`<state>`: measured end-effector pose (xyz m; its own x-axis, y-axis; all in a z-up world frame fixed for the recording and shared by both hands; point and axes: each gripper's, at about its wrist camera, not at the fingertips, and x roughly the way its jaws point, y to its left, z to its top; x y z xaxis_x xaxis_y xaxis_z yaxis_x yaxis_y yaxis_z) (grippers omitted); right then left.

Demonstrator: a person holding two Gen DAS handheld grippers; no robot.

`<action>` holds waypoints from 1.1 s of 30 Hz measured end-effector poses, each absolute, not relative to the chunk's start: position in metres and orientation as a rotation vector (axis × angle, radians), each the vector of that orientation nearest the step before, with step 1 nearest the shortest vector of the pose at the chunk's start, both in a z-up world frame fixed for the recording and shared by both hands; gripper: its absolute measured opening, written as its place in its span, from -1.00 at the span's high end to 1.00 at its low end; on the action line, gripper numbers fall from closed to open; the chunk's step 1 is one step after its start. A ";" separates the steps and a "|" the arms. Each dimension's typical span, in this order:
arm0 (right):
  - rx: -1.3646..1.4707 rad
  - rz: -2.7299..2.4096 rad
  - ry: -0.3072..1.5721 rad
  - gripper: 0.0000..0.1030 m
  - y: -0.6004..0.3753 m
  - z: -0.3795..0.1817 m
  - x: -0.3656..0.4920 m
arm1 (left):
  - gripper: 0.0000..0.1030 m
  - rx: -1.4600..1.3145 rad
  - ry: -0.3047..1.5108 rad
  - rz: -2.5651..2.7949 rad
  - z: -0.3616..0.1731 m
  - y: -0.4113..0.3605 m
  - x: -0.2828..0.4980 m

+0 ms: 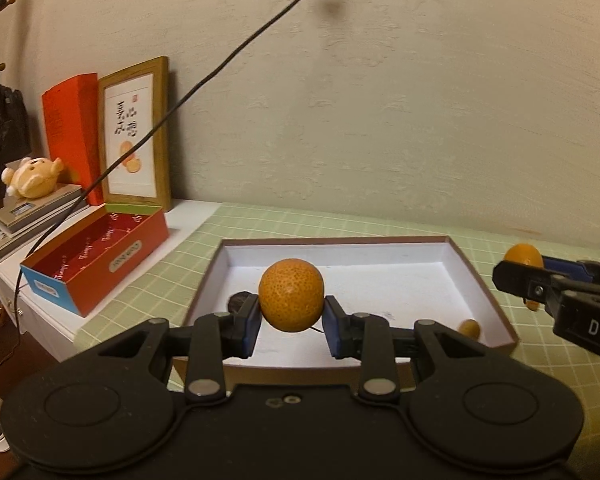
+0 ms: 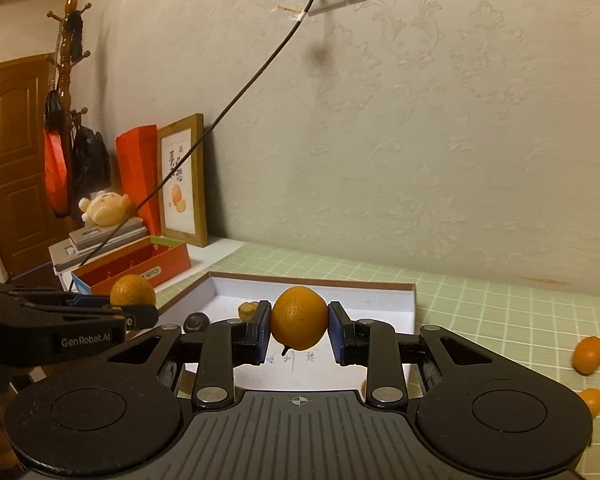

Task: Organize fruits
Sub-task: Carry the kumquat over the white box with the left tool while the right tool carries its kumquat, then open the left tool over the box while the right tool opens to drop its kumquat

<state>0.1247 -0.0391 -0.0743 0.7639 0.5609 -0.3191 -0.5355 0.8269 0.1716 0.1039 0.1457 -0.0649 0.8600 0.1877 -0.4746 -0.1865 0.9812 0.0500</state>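
Observation:
My left gripper (image 1: 291,325) is shut on a speckled orange (image 1: 291,294) and holds it above the near left part of a shallow white box (image 1: 380,276). My right gripper (image 2: 299,331) is shut on a smaller orange (image 2: 299,317) above the same box (image 2: 380,300). In the left wrist view the right gripper (image 1: 518,274) shows at the right edge with its orange (image 1: 523,255). In the right wrist view the left gripper (image 2: 134,308) shows at the left with its orange (image 2: 133,290). A dark brown fruit (image 2: 196,322) and a small tan fruit (image 2: 247,309) lie in the box.
Two kumquats (image 2: 588,355) lie on the green checked cloth (image 2: 500,320) right of the box. An open red box (image 1: 100,252), a framed picture (image 1: 136,136), a plush toy (image 1: 32,178) and a hanging black cable (image 1: 220,68) stand at the left. The wall is close behind.

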 end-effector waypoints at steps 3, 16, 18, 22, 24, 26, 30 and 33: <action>0.064 0.593 0.373 0.41 -0.033 -0.076 0.132 | 0.54 -0.008 0.504 0.211 -0.066 0.154 0.110; 0.041 0.539 0.441 0.40 -0.014 -0.092 0.185 | 0.54 -0.035 0.562 0.264 -0.084 0.181 0.141; 0.034 0.521 0.458 0.40 -0.010 -0.096 0.193 | 0.49 -0.036 0.578 0.274 -0.088 0.184 0.148; 0.045 0.461 0.422 -0.85 -0.010 -0.101 0.199 | -0.43 -0.072 0.637 0.320 -0.098 0.194 0.165; 0.048 0.429 0.347 -0.85 -0.015 -0.094 0.192 | -0.58 -0.090 0.612 0.358 -0.094 0.197 0.162; 0.063 0.422 0.316 -0.86 -0.021 -0.088 0.190 | -0.77 -0.098 0.570 0.380 -0.086 0.200 0.157; 0.091 0.421 0.312 -0.93 -0.031 -0.084 0.189 | -0.85 -0.112 0.524 0.404 -0.076 0.202 0.149; 0.086 0.422 0.327 -1.00 -0.033 -0.086 0.188 | -0.85 -0.110 0.521 0.395 -0.074 0.200 0.148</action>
